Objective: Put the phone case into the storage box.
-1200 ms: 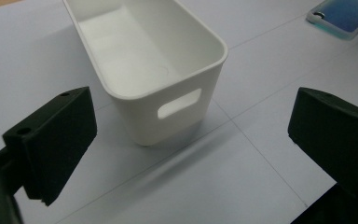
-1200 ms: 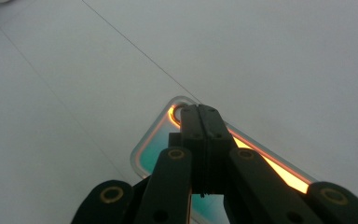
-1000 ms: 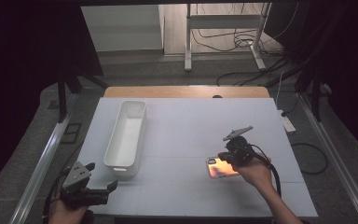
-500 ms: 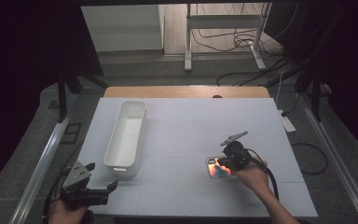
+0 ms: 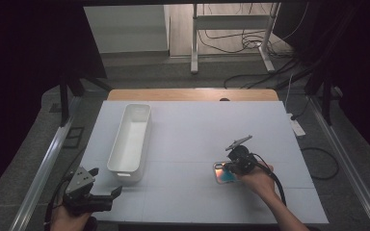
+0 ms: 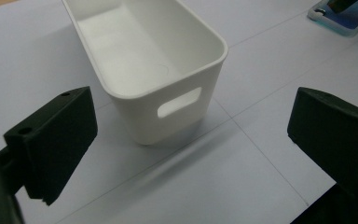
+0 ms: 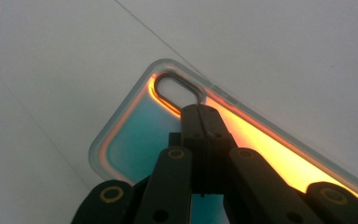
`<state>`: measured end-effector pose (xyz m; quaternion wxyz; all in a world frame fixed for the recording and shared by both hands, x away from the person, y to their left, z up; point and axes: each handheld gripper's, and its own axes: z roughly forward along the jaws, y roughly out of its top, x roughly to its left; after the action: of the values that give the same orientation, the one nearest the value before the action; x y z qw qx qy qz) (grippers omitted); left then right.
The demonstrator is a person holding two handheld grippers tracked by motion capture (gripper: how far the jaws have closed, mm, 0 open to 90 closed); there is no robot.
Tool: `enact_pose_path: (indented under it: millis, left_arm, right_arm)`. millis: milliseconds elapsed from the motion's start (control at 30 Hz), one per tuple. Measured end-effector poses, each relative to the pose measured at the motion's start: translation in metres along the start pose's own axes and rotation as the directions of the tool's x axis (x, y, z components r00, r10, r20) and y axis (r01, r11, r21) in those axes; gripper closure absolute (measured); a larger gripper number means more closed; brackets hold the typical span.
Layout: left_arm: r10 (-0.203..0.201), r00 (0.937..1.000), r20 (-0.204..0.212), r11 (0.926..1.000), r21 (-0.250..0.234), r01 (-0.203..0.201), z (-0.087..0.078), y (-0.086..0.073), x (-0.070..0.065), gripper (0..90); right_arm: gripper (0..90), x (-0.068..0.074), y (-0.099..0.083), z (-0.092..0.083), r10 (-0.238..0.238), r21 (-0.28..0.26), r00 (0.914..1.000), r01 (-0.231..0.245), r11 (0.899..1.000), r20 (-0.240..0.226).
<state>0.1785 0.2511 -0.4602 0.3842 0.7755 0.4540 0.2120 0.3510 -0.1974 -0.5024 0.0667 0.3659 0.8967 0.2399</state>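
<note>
From the high view I get a dim room with black, underexposed edges, while the white table (image 5: 192,130) takes the light from above and the floor beyond it is brightest; the picture is soft and a bit grainy, and the bin (image 5: 131,140) throws only a faint shadow. My left gripper view is evenly lit and fairly sharp on the bin (image 6: 158,70), which casts a soft shadow towards me, but the near black jaws are blurred. My right gripper view is greyish, with the close jaws out of focus and the phone case (image 7: 177,135) glowing orange and teal as if lit through.
</note>
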Motion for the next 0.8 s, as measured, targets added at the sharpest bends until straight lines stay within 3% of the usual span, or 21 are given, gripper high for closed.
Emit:
enact_pose_path:
  millis: [800]
  left_arm:
    - [0.004,1.0000,-0.002,1.0000,0.004,-0.004,0.000,0.000,0.000,2.7]
  right_arm:
    - [89.4,-0.021,0.018,0.010,0.058,-0.035,0.9965,-0.056,0.998,0.061]
